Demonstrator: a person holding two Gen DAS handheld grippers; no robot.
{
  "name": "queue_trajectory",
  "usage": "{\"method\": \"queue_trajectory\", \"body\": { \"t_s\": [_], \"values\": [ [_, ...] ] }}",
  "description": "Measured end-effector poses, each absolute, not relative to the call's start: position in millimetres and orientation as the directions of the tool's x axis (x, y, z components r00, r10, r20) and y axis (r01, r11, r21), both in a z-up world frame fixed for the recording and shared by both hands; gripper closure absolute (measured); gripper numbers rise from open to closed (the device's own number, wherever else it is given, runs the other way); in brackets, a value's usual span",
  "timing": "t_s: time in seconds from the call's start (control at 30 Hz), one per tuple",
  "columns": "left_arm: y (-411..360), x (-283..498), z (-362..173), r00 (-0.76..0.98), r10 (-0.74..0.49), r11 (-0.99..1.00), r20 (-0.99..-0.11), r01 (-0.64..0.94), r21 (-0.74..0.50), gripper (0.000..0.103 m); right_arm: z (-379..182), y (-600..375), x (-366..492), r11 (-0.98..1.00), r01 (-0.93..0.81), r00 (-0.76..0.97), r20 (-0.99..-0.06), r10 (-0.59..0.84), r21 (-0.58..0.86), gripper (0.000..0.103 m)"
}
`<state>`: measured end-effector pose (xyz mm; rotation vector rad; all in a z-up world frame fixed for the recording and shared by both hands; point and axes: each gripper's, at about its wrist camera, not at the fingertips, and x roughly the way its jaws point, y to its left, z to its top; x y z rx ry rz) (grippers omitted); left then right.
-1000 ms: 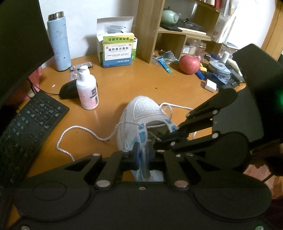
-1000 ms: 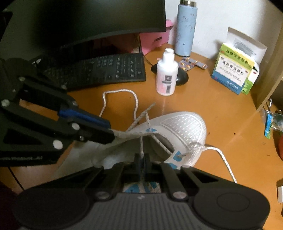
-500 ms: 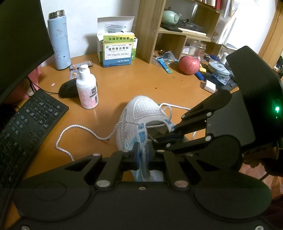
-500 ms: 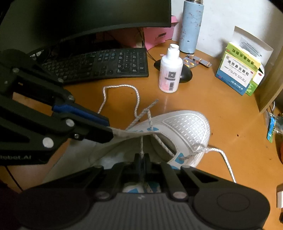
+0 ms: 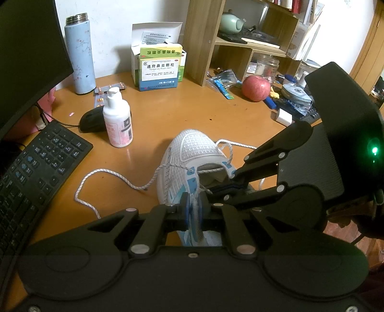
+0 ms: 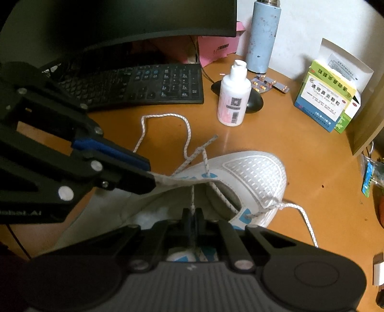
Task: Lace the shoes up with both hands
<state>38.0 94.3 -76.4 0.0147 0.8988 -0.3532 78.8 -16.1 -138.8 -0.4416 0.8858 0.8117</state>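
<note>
A white sneaker [image 5: 192, 153] with blue eyelet patches lies on the wooden desk, toe pointing away; it also shows in the right wrist view [image 6: 254, 172]. My left gripper [image 5: 194, 206] is shut on the shoe's eyelet edge; it shows in the right wrist view [image 6: 151, 178] pinching that edge. My right gripper [image 6: 192, 213] is shut on a white lace [image 6: 192, 199] that rises from inside the shoe; its fingers show in the left wrist view [image 5: 230, 186] over the shoe opening. The loose lace [image 5: 108, 175] loops on the desk to the shoe's left.
A white lotion bottle [image 5: 118, 117], black mouse [image 5: 92, 118], keyboard [image 5: 36, 168], blue flask [image 5: 80, 52], medicine boxes [image 5: 159, 67], red apple [image 5: 255, 87] and wooden shelf [image 5: 204, 36] stand around the shoe. A monitor [image 6: 120, 21] is at the left.
Both grippers keep their holds. The views have shifted slightly; the lace held by my right gripper looks a little tauter and the shoe has hardly moved.
</note>
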Motion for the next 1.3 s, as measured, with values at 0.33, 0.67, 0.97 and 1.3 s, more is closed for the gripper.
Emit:
{"method": "queue_trajectory", "body": {
  "t_s": [0.33, 0.67, 0.97, 1.3],
  "values": [
    [102, 40, -78, 0.56, -0.311, 0.935, -0.768, 0.324, -0.143, 0.098, -133, -14, 77, 0.627, -0.778, 0.395, -0.796, 0.458, -0.026, 0.1],
    [113, 42, -68, 0.585, -0.352, 0.934, -0.731, 0.27, -0.233, 0.097, -133, -12, 75, 0.624, -0.78, 0.425, -0.77, 0.476, -0.045, 0.1],
    [121, 66, -85, 0.569, -0.367, 0.928, -0.736, 0.176, -0.327, 0.097, -134, -13, 76, 0.635, -0.772, 0.435, -0.755, 0.49, -0.033, 0.099],
    [130, 81, -99, 0.548, -0.432, 0.878, -0.716, 0.074, -0.474, 0.089, -134, -10, 78, 0.629, -0.776, 0.43, -0.763, 0.483, -0.039, 0.099]
  ]
}}
